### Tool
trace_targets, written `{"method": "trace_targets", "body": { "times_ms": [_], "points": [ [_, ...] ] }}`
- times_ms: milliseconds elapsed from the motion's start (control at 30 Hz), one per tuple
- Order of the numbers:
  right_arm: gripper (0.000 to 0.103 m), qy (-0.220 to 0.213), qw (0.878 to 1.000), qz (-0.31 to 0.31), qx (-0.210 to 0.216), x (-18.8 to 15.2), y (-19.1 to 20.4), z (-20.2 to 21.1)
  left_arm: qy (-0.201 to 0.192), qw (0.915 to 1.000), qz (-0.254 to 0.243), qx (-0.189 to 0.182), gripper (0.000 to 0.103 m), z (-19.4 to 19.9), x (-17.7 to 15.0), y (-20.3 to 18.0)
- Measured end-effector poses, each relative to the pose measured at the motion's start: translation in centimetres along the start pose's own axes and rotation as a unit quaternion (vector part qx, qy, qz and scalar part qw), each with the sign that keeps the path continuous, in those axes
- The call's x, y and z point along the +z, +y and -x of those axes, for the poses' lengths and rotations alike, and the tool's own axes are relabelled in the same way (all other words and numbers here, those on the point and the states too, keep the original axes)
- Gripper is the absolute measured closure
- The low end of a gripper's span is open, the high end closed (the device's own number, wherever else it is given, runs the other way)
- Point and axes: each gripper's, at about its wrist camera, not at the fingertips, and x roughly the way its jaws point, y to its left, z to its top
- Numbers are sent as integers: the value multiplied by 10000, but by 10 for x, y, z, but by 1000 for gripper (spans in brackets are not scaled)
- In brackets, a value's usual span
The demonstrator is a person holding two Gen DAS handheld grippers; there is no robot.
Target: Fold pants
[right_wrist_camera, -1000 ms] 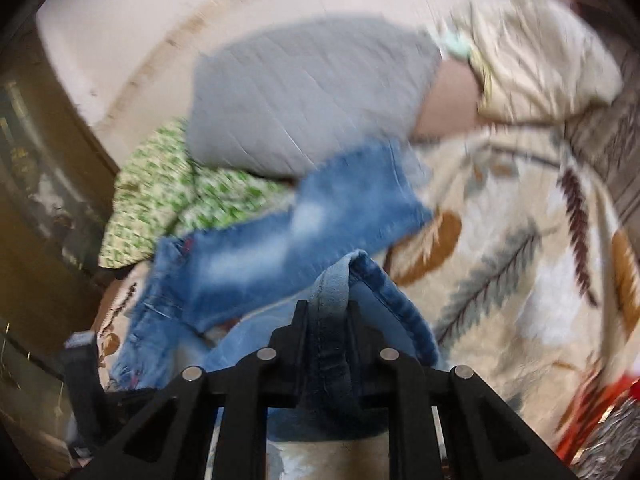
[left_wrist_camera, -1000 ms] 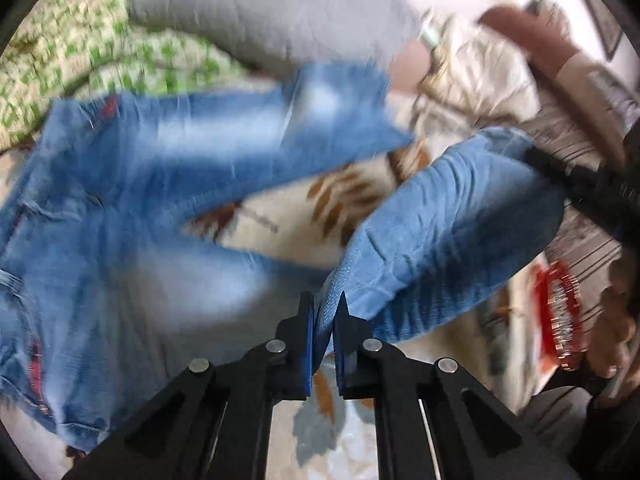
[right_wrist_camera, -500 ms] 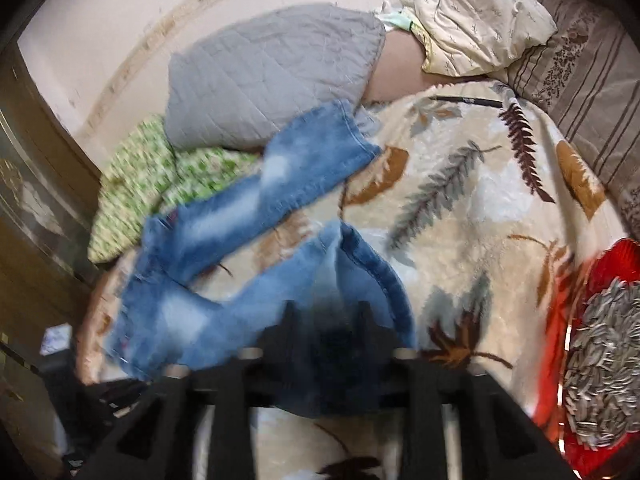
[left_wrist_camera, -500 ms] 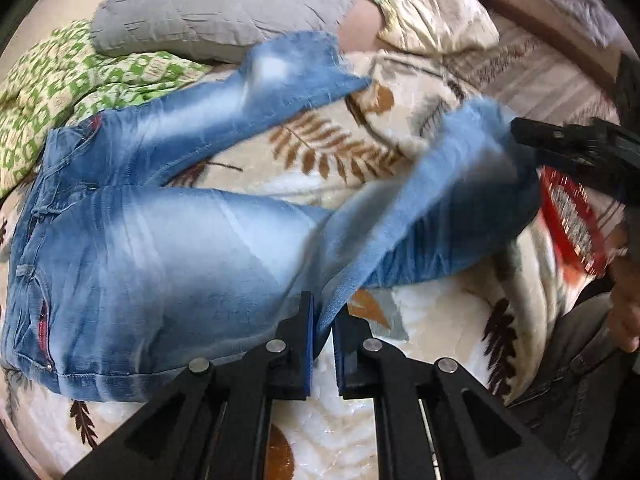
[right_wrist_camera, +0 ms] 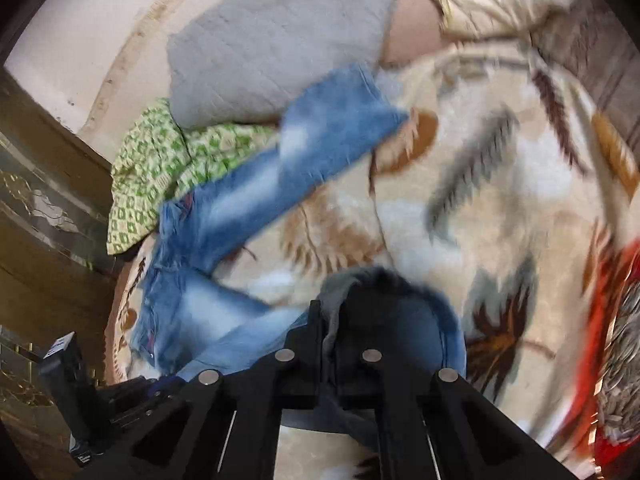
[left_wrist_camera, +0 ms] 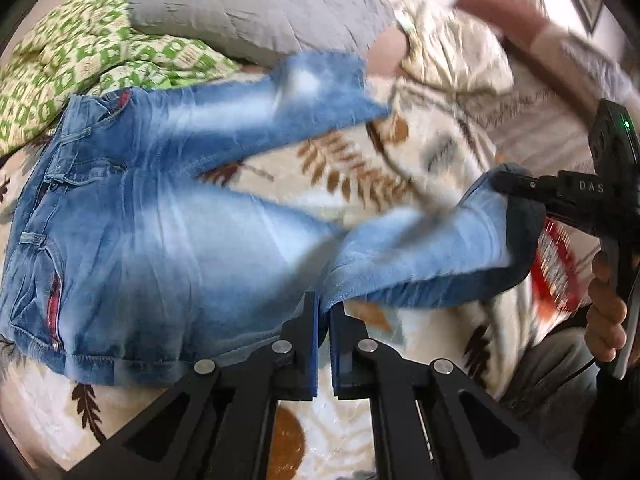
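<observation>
Left tongs (left_wrist_camera: 324, 312): closed on the edge of the jeans' near leg; my blue pads pinch the denim at lower centre of the left view.
Right tongs (right_wrist_camera: 329, 320): jaws have just been closing; they stand shut on a fold of denim at the hem of the same leg, lower centre of the right view. The frame is blurred here, so how much cloth sits between the pads is uncertain.
Right tongs, seen from the left view (left_wrist_camera: 516, 186): tips clamp the leg's far end at the right edge of the frame; my hand (left_wrist_camera: 606, 312) wraps the handle below them.
Jeans (left_wrist_camera: 160, 240): spread on the leaf-print blanket (left_wrist_camera: 360, 168); waistband at the left of the left view, one leg running to upper centre, the other lifted between my two tongs.
Grey pillow (left_wrist_camera: 256, 4): top centre, beyond the far leg's hem.
Green patterned cloth (left_wrist_camera: 68, 76): upper left, touching the waistband end.
Red tray (right_wrist_camera: 612, 320): right edge of the right view, holding seeds.
</observation>
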Motion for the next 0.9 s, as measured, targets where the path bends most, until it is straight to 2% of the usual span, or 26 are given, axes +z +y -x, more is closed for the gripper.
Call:
{"method": "trace_targets", "body": {
  "times_ms": [100,133,200,233,300,333,433,500,567,633,700,767,800,900],
  "points": [
    [98,-363,9984,382,215,32,25,20,-312,9994,133,-83,99,9,13,3],
    [98,-617,9948,693,422,41,40,34,-455,9988,150,-89,99,15,15,3],
    [98,-874,9881,1126,573,42,58,53,-685,9976,37,-65,99,28,15,1],
    [98,-945,9856,1315,497,38,65,61,-704,9974,-124,-47,99,34,11,-2],
    [98,-819,9870,1343,325,16,64,64,-490,9981,-371,68,99,35,5,-7],
    [98,-726,9883,1324,211,6,61,61,-263,9978,-577,166,99,30,-2,-11],
    [96,-197,9951,958,-149,-45,28,34,343,9956,-857,182,99,6,-21,-15],
    [94,227,9989,392,113,-68,-1,17,797,9906,-1081,263,99,-14,-36,-22],
    [94,473,9979,64,443,-84,-14,14,1017,9837,-1397,499,99,-25,-46,-31],
    [93,464,9977,-15,485,-94,-16,22,1071,9821,-1462,523,99,-24,-48,-29],
    [77,380,9973,-162,606,-98,-17,34,1135,9832,-1354,462,98,-22,-46,-22],
    [17,190,9979,-260,563,-99,-21,46,1141,9849,-1237,412,98,-19,-46,-14],
    [10,23,9986,-265,462,-98,-21,52,1150,9861,-1151,348,98,-18,-45,-10],
    [10,-40,9986,-475,221,-90,-22,55,1131,9876,-1060,247,98,-17,-44,-12]
  ]
}}
